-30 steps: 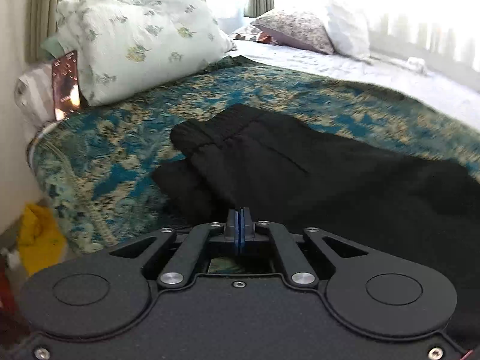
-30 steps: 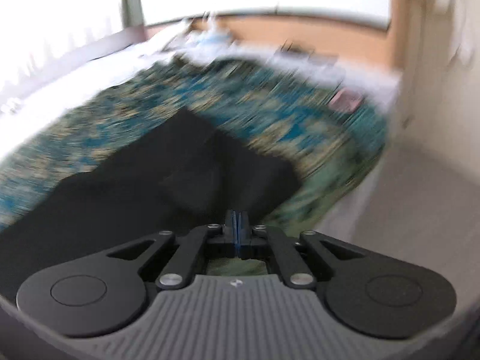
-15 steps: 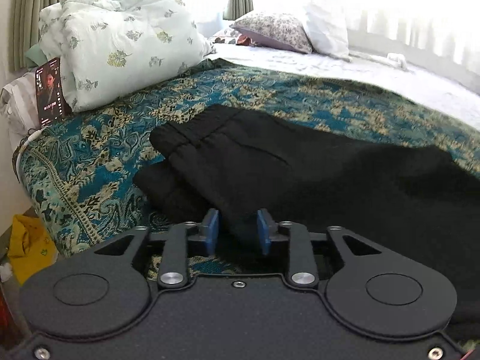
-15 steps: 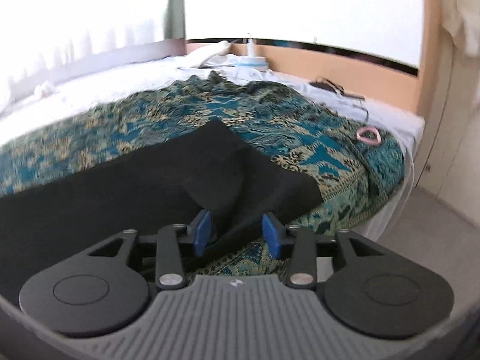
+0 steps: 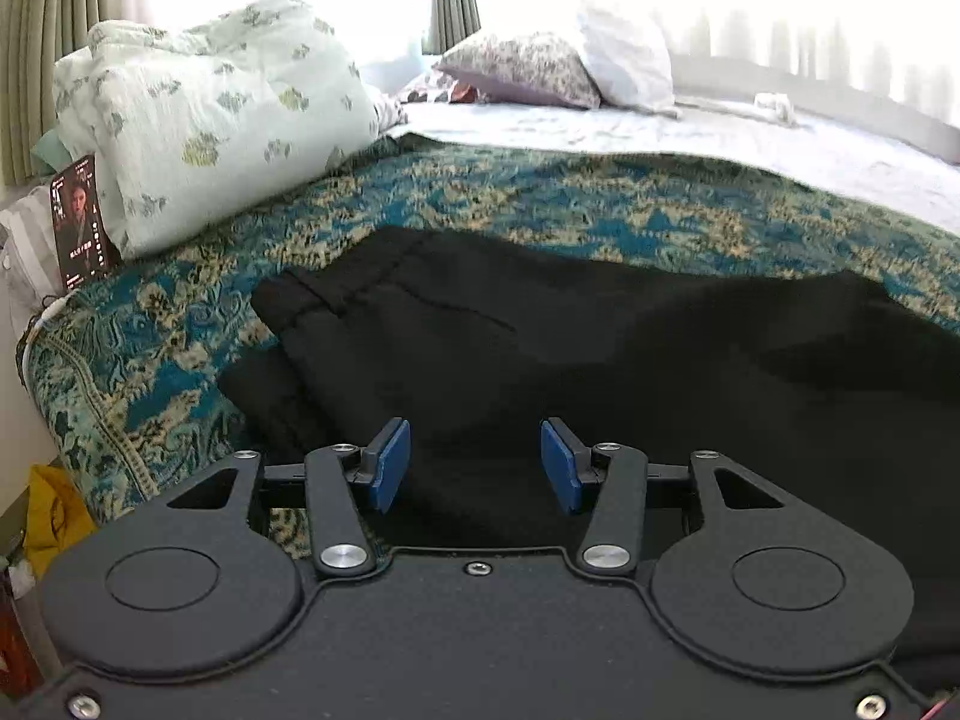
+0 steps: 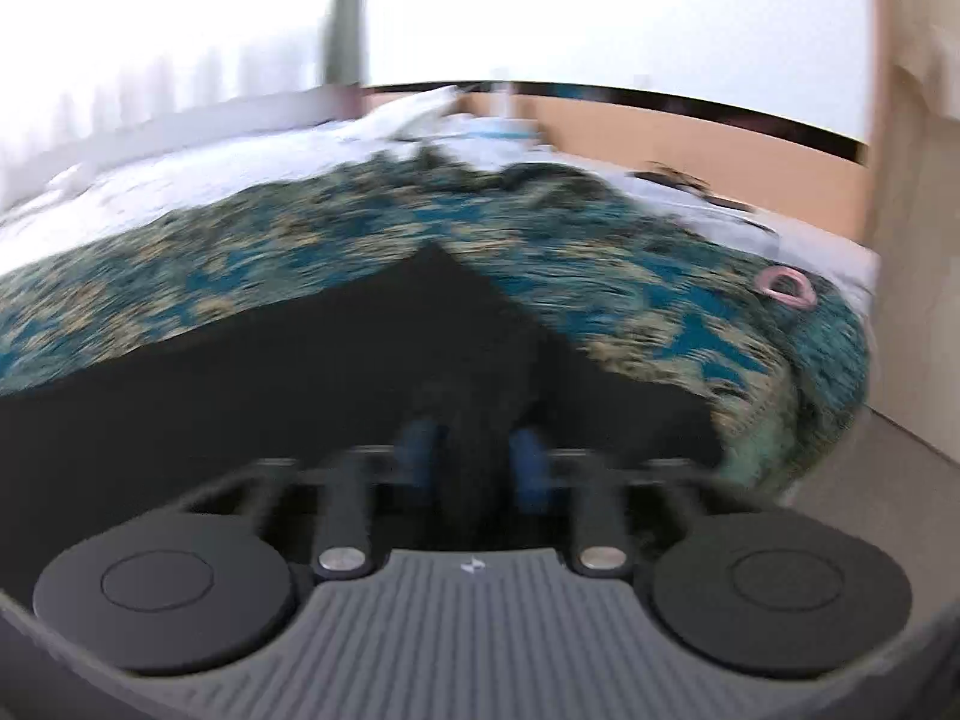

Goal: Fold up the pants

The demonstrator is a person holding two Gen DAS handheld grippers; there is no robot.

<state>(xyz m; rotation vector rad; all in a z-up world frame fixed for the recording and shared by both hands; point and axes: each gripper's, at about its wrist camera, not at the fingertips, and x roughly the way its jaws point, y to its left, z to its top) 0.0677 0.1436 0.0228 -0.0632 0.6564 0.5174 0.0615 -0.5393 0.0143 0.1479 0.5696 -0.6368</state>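
Black pants (image 5: 540, 348) lie flat on the teal-and-gold patterned bedspread (image 5: 180, 336), stretched along the near edge of the bed. Waistband end sits toward the pillow-side corner, one layer doubled over another there so a lower flap sticks out beneath. The leg end (image 6: 456, 324) runs toward the opposite corner of the bedspread, coming to a point against the pattern.

Left gripper (image 5: 475, 462): blue pads (image 5: 390, 462) spread wide apart, nothing between them but cloth lying below; fingers hover at the near edge of the pants by the waistband end, not pinching.

Right gripper (image 6: 474, 462): view is motion-blurred. Blue fingertips (image 6: 420, 450) stand apart with dark cloth showing in the gap; can't tell if they touch the fabric. It sits at the near edge of the leg end.

Other stuff: floral white pillow (image 5: 210, 114) at the far pillow-side corner, a dark printed card (image 5: 78, 216) leaning beside it, grey patterned pillow (image 5: 522, 66) and a white pillow (image 5: 630, 54) farther back on the pale sheet. Pink ring-shaped thing (image 6: 786, 285) on the bedspread near its far corner in the right wrist view. Yellow item (image 5: 48, 510) down on the floor beside the bed.
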